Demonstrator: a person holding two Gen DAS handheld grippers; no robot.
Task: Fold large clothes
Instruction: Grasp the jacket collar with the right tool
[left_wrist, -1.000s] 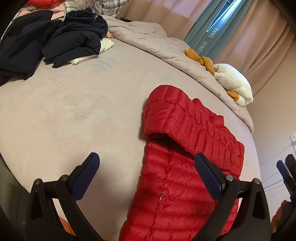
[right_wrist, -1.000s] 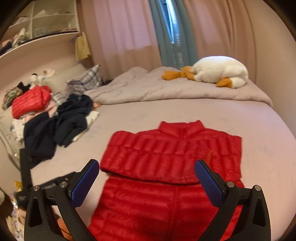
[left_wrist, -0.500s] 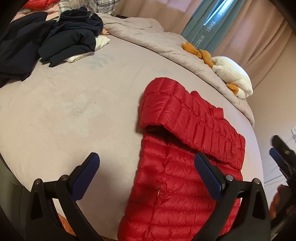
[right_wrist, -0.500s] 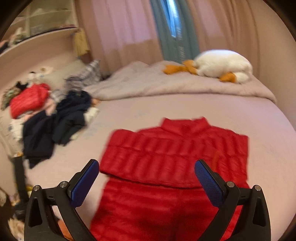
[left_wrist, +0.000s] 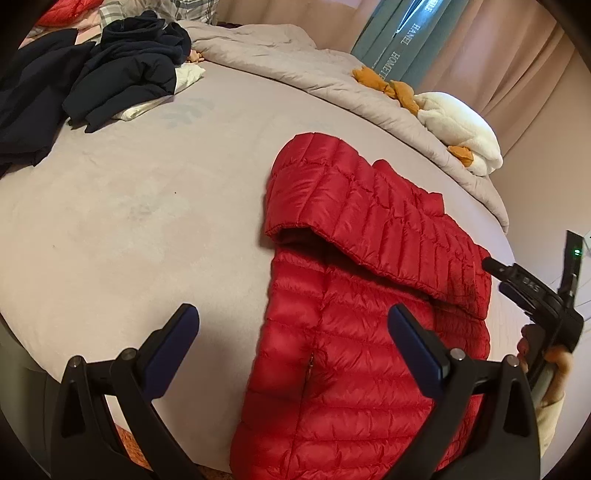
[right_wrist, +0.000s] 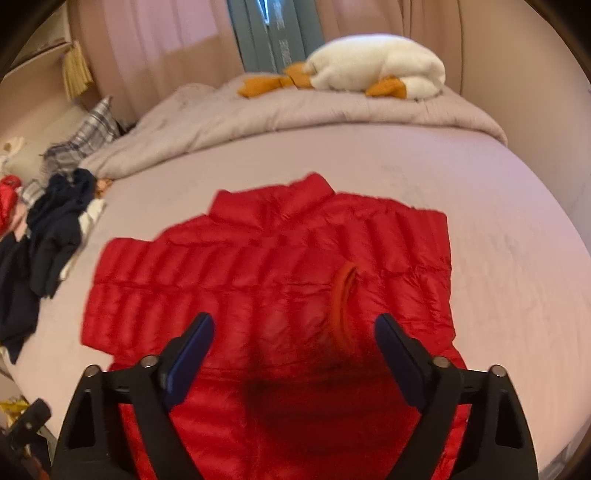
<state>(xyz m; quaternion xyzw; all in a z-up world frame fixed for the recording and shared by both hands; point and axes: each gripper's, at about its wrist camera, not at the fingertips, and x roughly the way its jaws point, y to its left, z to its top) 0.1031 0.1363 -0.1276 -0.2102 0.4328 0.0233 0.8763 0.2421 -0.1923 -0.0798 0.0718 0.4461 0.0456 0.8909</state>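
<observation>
Left gripper (left_wrist: 291, 332): jaws wide, nothing between the blue pads (left_wrist: 415, 341), held over the near edge of the bed (left_wrist: 129, 206), its right finger above the lower body of the red down jacket (left_wrist: 354, 332). Right gripper (right_wrist: 293, 343): jaws fairly wide and closing, hanging over the jacket's midsection with red fabric seen between the fingers; pads not pressing on it. In the left wrist view the right gripper (left_wrist: 495, 271) comes in from the bed's right edge, a hand (left_wrist: 546, 362) on its handle.

Jacket lies flat near the bed's near edge, collar toward the far side, sleeves folded across the chest.

Dark clothes (left_wrist: 122, 70) heaped at the far left corner. Rumpled grey duvet (right_wrist: 295, 110) along the far edge, a white plush duck (right_wrist: 373, 68) on it.
</observation>
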